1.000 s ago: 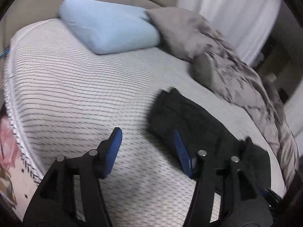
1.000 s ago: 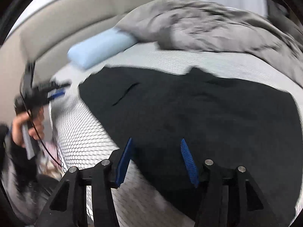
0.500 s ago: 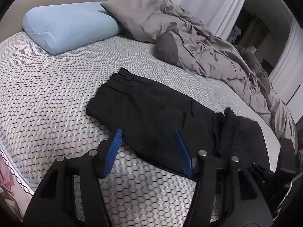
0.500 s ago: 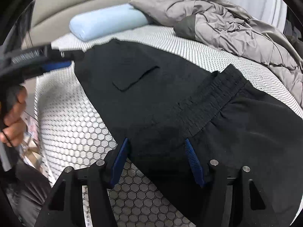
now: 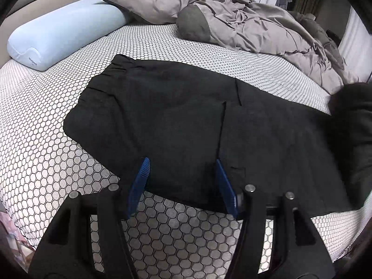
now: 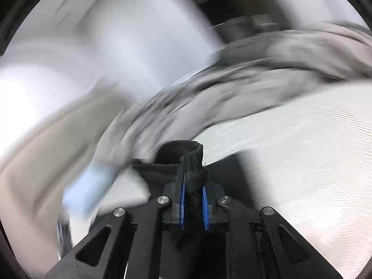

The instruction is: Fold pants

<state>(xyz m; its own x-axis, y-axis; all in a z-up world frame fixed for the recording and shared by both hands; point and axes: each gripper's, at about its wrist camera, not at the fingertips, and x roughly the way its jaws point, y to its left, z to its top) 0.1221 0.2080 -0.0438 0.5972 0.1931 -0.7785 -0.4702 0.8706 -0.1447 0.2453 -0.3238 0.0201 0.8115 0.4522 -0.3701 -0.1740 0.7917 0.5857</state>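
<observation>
On the bed | right tool [image 6: 194, 200] just closed, pinching pants [image 6: 191, 169] waistband

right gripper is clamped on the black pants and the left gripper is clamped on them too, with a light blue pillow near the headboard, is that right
Not quite. The left gripper is not clamped: the left wrist view shows its jaws apart over the near edge of the black pants, gripping nothing. The right gripper is indeed shut on a bunched fold of the pants, having just closed, as the right wrist view shows. The light blue pillow does lie near the headboard.
</observation>
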